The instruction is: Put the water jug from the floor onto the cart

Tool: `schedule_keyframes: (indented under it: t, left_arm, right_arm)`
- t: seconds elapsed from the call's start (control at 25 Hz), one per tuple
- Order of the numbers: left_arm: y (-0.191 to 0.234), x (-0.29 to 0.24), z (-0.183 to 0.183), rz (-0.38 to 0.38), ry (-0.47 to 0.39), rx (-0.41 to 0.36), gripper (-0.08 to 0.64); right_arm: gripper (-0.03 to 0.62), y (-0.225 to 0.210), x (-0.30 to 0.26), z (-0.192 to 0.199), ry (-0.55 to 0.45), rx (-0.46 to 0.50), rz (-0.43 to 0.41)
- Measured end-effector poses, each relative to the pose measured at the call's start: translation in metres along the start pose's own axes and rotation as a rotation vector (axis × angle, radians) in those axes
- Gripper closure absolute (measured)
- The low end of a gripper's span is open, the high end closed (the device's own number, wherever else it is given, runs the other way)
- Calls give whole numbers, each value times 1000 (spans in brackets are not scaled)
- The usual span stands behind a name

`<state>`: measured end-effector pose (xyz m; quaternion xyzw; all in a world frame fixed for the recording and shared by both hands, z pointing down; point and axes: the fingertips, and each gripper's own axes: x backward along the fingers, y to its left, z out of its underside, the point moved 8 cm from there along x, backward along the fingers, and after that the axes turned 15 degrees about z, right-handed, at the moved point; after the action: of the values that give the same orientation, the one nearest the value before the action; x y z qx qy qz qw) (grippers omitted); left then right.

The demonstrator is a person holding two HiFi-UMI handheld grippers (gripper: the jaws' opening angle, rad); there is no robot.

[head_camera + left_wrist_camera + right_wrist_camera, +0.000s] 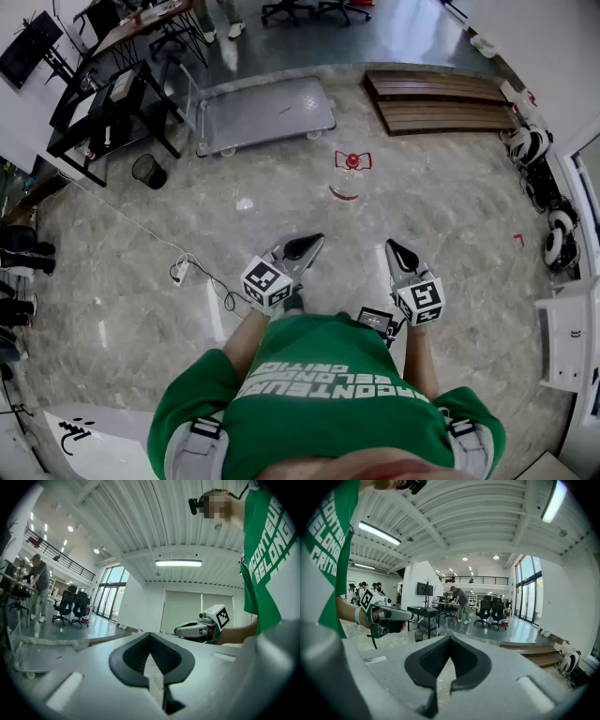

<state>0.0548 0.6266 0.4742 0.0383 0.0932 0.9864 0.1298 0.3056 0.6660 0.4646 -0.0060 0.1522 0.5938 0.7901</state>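
Marble floor (441, 234) fills most of the head view. Grey flat cart (267, 111) is parked at the far side, well apart from both tools. Wooden steps (441, 101) lie to its right and a black counter (103, 117) to its left, with a small black bin (149, 171) just beside that counter. Jug: can't pick it out in any view. Left tool (306, 247) and right tool (401, 255) are held out side by side in front of the person's green shirt (328, 375), tips toward the cart. Both have jaws pressed together with nothing between them. Red marks (352, 160) sit on the floor between tools and cart.
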Motion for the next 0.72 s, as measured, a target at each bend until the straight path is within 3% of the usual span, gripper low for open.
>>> schedule_keyframes:
  t: [0.72]
  left_arm:
    - [9, 9, 1, -21, -1, 1, 543]
  right_arm:
    - [600, 4, -16, 3, -1, -41, 3]
